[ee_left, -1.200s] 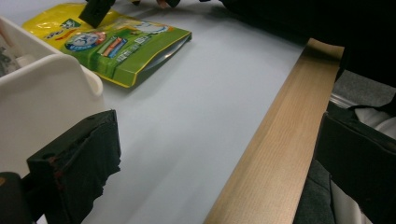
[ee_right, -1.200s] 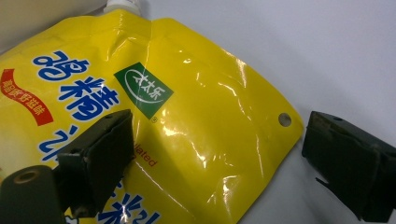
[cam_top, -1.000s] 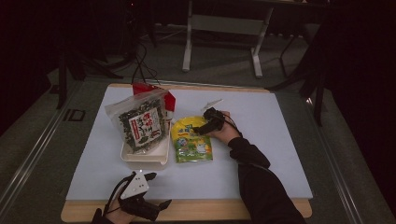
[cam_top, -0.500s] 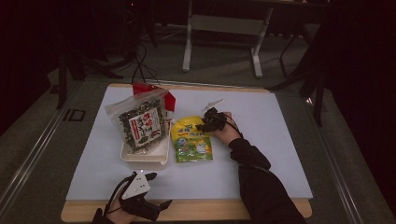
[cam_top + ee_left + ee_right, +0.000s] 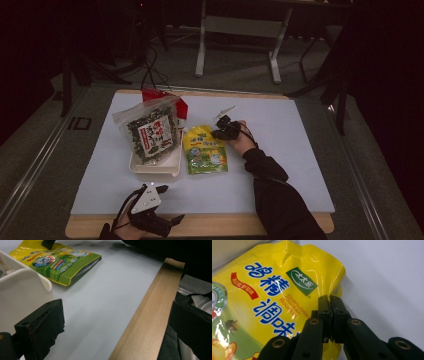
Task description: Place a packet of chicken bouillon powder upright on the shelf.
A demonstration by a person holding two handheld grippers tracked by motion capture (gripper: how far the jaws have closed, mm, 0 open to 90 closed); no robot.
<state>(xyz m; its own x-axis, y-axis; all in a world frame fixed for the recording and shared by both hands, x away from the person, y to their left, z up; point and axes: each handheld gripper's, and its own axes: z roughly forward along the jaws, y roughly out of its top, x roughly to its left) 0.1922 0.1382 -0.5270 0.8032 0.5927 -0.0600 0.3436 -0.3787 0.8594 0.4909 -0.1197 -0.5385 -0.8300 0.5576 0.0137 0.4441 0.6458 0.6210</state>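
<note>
right tool (image 5: pixel 331 305) pinched on yellow bouillon pouch (image 5: pixel 269 297) top edge, jaws just closed

bare mat (image 5: pixel 295 150) right of yellow pouch (image 5: pixel 205 150), white tray (image 5: pixel 155 167) crowding left

High view looks down over table (image 5: pixel 300 150); gripper views ride low, close; all share yellow pouch (image 5: pixel 204 150).

Counts: one yellow-green bouillon pouch (image 5: pixel 205 150), one seaweed snack bag (image 5: pixel 148 131), one red packet (image 5: pixel 159 96) behind it, one white tray (image 5: pixel 155 167), one desk (image 5: pixel 300 150). Two grippers: left gripper (image 5: pixel 150 212), right gripper (image 5: pixel 218 131).
</note>
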